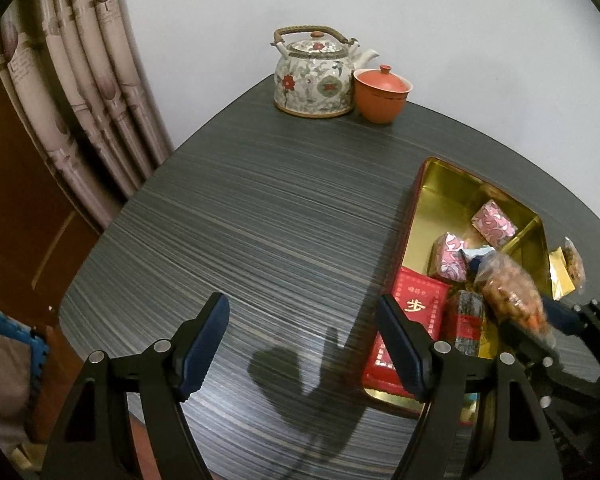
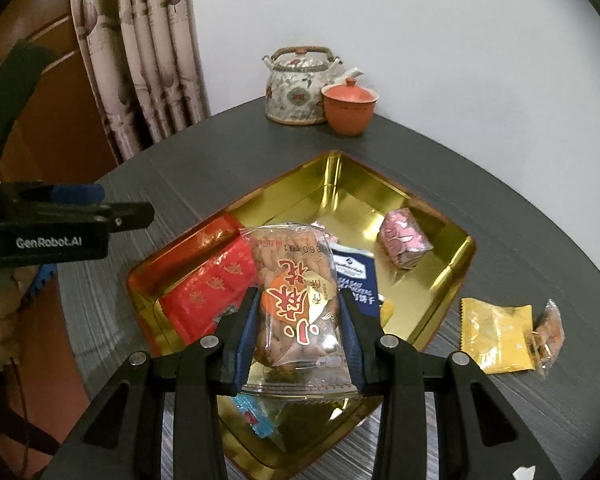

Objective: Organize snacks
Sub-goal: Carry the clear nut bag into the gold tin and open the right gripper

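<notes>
Dark striped table (image 1: pixel 260 220), curtain (image 1: pixel 88 92) hanging off its left edge.

Left gripper (image 1: pixel 300 348) — jaws standing wide apart, nothing between them, only bare tabletop and the tool's own shadow below. It sits just left of the gold tin (image 2: pixel 340 188).

At the far corner of the table: a floral teapot (image 1: pixel 314 76) with a lidded red-brown cup (image 1: pixel 380 94) touching its right side.

The tin lies open on the right half of the table. Inside, left to right: a red packet (image 2: pixel 212 284) against the left wall, a dark blue packet (image 2: pixel 358 276) near the middle, a pink wrapped block (image 2: pixel 404 240) by the right wall. A small blue-wrapped sweet (image 2: pixel 256 412) lies at the near corner.

Right gripper (image 2: pixel 298 340) — pads closed on both sides of a clear twist-biscuit packet (image 2: pixel 296 300), held above the tin's middle.

Outside the tin, near the table's right edge: a yellow sachet (image 2: pixel 496 332), with a small clear snack bag (image 2: pixel 550 330) just beside it.
</notes>
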The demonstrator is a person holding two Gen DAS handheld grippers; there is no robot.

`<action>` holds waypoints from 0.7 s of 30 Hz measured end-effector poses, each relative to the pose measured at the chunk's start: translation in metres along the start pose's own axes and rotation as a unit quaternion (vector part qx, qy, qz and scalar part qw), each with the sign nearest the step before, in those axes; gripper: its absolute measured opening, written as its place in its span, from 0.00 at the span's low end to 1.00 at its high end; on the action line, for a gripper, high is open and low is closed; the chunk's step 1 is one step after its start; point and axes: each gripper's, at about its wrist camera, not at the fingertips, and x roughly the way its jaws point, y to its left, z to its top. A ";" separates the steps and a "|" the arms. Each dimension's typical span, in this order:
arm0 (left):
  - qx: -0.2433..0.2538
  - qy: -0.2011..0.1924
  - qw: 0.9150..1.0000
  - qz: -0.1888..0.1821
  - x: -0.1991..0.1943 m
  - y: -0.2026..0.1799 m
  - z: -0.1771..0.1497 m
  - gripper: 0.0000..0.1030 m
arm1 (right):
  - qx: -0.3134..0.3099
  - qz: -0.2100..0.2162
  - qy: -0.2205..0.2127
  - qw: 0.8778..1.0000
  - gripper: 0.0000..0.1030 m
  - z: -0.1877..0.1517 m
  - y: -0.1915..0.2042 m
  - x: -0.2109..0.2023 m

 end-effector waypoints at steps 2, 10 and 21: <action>0.000 0.001 1.000 -0.002 0.001 0.000 0.000 0.74 | -0.002 0.001 0.004 1.000 0.34 0.000 0.003 0.005; 0.007 0.002 1.000 -0.008 0.001 -0.005 -0.001 0.74 | -0.010 0.006 0.012 1.000 0.35 -0.005 0.010 0.015; 0.016 -0.002 1.000 -0.007 0.000 -0.010 -0.002 0.74 | 0.001 0.012 -0.003 1.000 0.42 -0.004 0.006 0.003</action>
